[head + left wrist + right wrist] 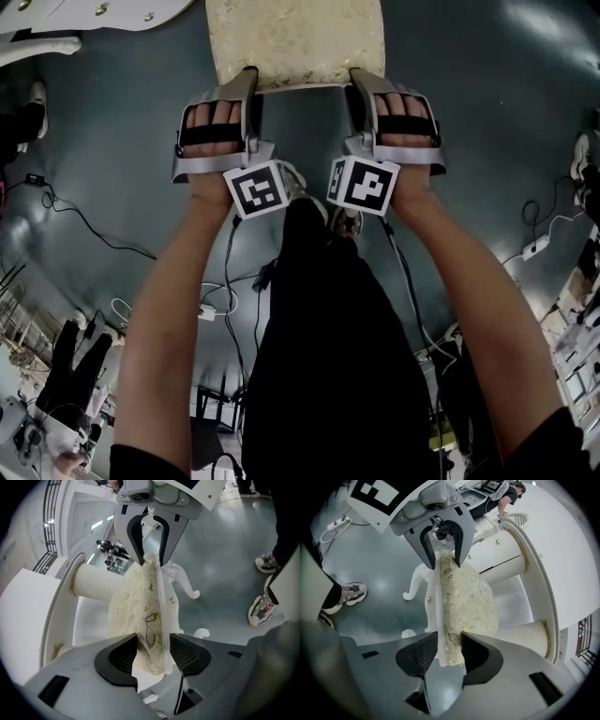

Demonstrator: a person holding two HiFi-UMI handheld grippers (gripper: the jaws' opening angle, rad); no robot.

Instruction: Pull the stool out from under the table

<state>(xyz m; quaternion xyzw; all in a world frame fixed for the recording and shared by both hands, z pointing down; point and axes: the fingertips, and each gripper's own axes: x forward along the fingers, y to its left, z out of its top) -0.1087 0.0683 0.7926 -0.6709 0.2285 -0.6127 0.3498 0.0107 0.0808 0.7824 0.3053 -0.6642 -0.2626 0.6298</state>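
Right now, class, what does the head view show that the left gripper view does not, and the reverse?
Head view only: the person's forearms and hands. Left gripper view only: the stool's curved white legs and the table's fluted column. Both: the stool's cream cushion, with the left gripper and right gripper clamped on its near edge.

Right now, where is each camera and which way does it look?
Head view: on the person's head, looking down; forearms, left gripper and right gripper clamp the stool.
Left gripper view: on that gripper, looking along its jaws, across the seat, at the right gripper.
Right gripper view: mirrored, facing the left gripper.
Both share the stool and white table.
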